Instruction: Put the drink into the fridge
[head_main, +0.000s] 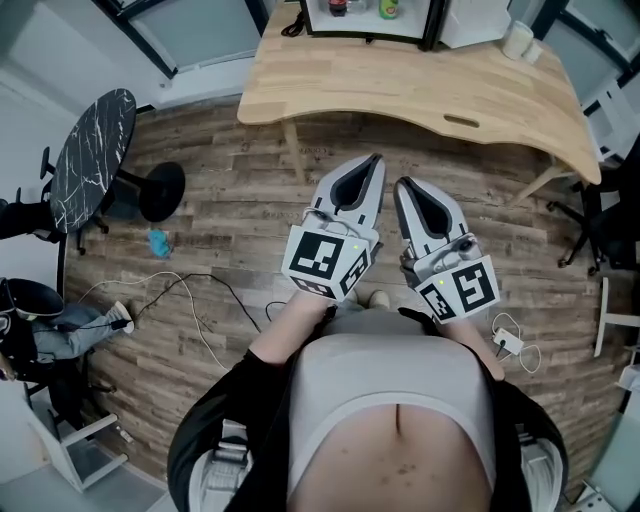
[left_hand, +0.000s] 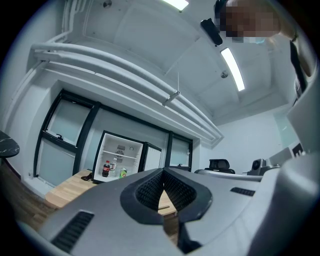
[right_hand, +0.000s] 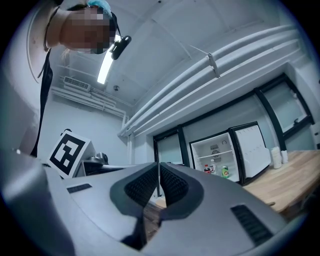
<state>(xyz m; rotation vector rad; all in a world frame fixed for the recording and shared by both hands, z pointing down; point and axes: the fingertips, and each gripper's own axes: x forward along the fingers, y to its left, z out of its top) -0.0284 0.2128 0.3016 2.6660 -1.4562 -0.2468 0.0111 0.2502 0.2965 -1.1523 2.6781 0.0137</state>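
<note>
Ribbed pads (left_hand: 149, 191) of our left gripper (left_hand: 163, 171) are pressing tip against tip with nothing between them, and our right gripper (right_hand: 159, 165) is clenched the same way, equally empty. We are holding the two side by side at centre frame in the head view, close to our body and aimed toward the wooden desk (head_main: 400, 95) across the top of the frame. We judge this a resting carry, jaws closed because there is nothing yet to grasp. Farther out, the fridge (left_hand: 131, 146) is sitting on that desk with its door (left_hand: 152, 159) swung wide, presumably so that a drink can go straight in. Three drinks are already standing on its lower floor, at lower left in the left gripper view: a cola bottle (left_hand: 106, 169), a clear bottle (left_hand: 113, 165) behind it and a green can (left_hand: 123, 173) beside them. We are seeing no drink outside the fridge, so either the placing is done or the one to carry is lying out of view.
</note>
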